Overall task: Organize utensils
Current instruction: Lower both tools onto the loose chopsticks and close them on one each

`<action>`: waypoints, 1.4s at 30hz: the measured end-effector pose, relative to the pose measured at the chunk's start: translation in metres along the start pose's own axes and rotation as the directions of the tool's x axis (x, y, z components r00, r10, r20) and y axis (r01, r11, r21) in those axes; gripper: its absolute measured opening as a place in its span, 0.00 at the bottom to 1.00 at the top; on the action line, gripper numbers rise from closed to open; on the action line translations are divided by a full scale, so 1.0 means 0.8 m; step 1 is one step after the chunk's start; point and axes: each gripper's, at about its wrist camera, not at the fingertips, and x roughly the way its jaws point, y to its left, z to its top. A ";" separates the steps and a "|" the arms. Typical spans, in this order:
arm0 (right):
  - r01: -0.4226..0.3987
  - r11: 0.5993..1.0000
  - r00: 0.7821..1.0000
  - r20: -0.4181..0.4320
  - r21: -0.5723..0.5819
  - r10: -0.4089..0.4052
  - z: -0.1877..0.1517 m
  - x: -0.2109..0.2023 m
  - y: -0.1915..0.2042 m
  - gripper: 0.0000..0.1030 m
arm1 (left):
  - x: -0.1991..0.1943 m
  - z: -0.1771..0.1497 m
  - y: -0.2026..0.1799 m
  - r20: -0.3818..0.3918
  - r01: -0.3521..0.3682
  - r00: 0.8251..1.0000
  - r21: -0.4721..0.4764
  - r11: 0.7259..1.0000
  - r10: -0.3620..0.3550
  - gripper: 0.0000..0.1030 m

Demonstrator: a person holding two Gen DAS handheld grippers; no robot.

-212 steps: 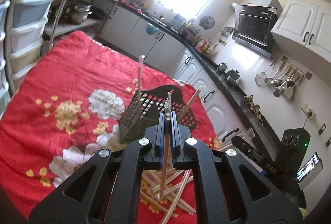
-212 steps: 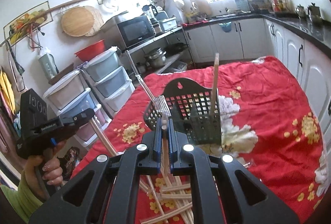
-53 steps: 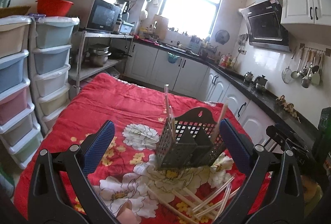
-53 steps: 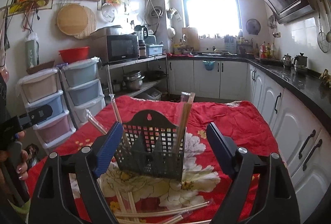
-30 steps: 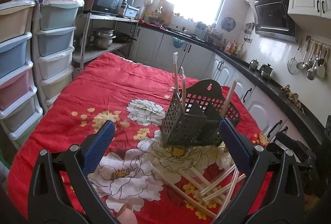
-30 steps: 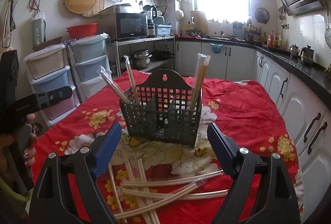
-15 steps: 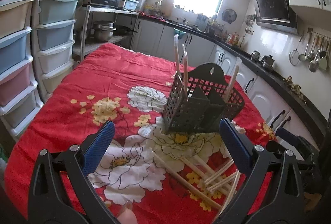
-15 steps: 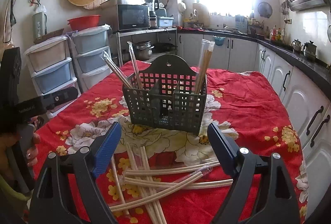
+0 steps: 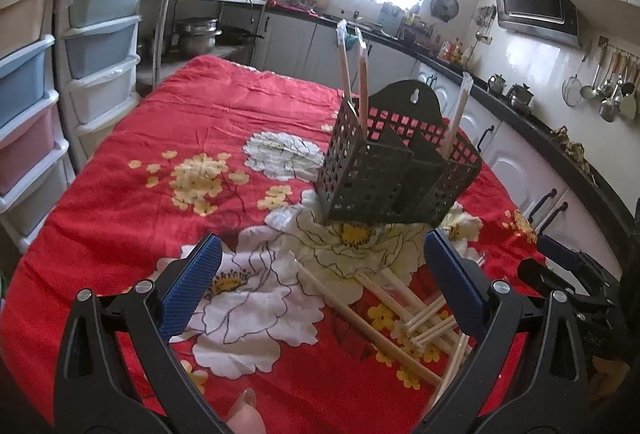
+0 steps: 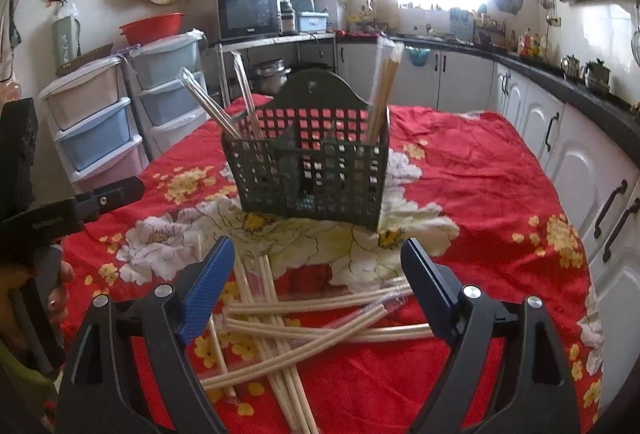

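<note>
The basket (image 10: 308,169) is matt dark perforated plastic. Pale wooden chopsticks (image 10: 320,318) lie in glossy clear wrappers. The tablecloth (image 9: 168,121) is soft red floral fabric.

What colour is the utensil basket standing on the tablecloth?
The utensil basket is dark grey-green plastic mesh, best seen in the right wrist view.

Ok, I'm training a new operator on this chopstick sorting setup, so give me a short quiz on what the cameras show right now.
1. True or false: the left gripper and the right gripper both have their jaws spread wide with nothing between them.
2. Where do the loose chopsticks lie? A) inside the dark basket B) crossed in a pile on the red floral cloth in front of the basket C) on the counter
3. Fill in: the wrapped chopsticks already sorted stand ____ in the basket's compartments.

Key: 1 true; 2 B; 3 upright, leaning slightly.
</note>
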 end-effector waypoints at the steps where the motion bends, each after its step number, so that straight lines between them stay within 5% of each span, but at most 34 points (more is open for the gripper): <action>1: 0.004 1.000 1.000 -0.010 0.006 -0.004 -0.001 0.002 -0.002 0.80 | 0.003 -0.002 0.001 -0.011 0.007 1.000 -0.002 1.000 -0.007 0.90; 13: 0.012 0.994 0.990 -0.139 0.110 0.004 -0.022 0.035 -0.030 0.79 | 0.036 -0.025 -0.002 -0.110 0.082 0.990 -0.037 0.996 -0.086 0.90; 19: 0.001 0.985 0.981 -0.190 0.175 0.032 -0.027 0.052 -0.040 0.69 | 0.051 -0.032 0.002 -0.160 0.124 0.978 -0.086 0.989 -0.137 0.88; 31: 0.013 0.963 0.954 -0.291 0.271 0.069 -0.037 0.080 -0.055 0.57 | 0.091 -0.044 0.014 -0.263 0.178 0.935 -0.237 0.955 -0.240 0.68; 42: -0.005 0.942 0.941 -0.318 0.336 0.118 -0.041 0.100 -0.060 0.39 | 0.122 -0.035 0.029 -0.284 0.163 0.926 -0.298 0.941 -0.250 0.61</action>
